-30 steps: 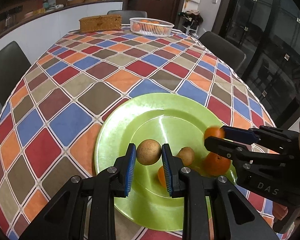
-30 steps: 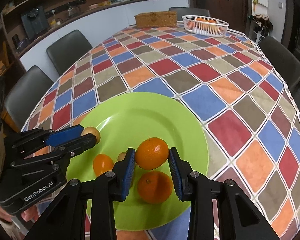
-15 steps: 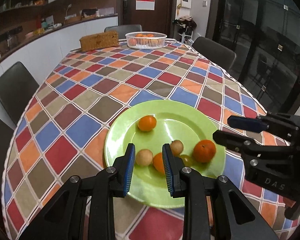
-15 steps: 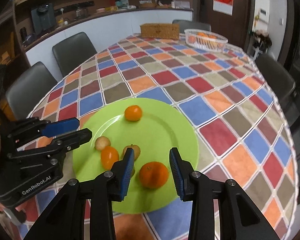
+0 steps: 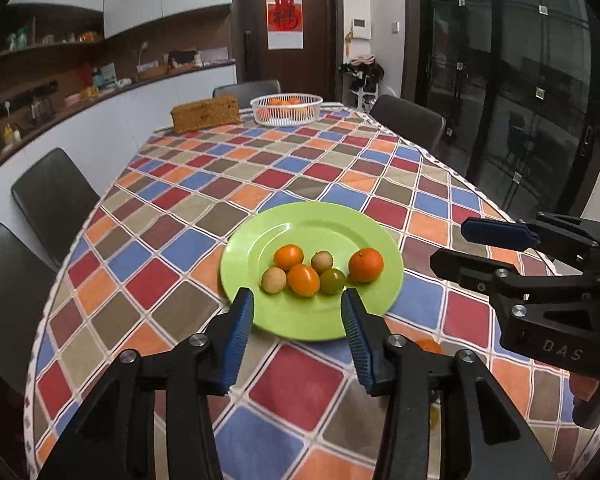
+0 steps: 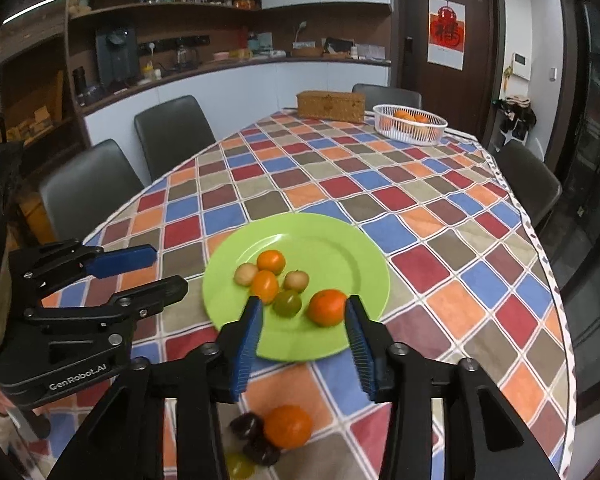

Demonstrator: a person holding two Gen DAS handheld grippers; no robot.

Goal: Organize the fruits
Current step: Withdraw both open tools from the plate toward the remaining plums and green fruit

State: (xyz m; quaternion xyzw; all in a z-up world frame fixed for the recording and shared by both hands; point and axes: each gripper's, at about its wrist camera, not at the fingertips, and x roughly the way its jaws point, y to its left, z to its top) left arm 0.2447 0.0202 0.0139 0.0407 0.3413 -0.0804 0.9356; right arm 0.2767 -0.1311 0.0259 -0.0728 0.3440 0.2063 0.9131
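A green plate (image 5: 340,224) (image 6: 340,236) lies on the checkered tablecloth with several fruits on it: a large orange (image 5: 365,265) (image 6: 327,307), two smaller orange fruits (image 5: 288,257), two beige ones (image 5: 273,279) and a green one (image 5: 332,281). My left gripper (image 5: 298,312) is open and empty, held back above the plate's near rim. My right gripper (image 6: 303,320) is open and empty, also above the near rim. Each gripper shows in the other's view. An orange (image 6: 288,426), dark fruits (image 6: 247,426) and a yellow-green one (image 6: 239,466) lie on the cloth below the right gripper.
A white basket (image 5: 286,109) (image 6: 410,124) with oranges and a wicker box (image 5: 205,113) (image 6: 331,106) stand at the table's far end. Dark chairs (image 5: 54,196) ring the table. A counter (image 6: 220,76) runs along the left wall.
Both grippers let go of their fruit onto the plate, opened wide, and pulled up and back. The plate now looks smaller and farther off.
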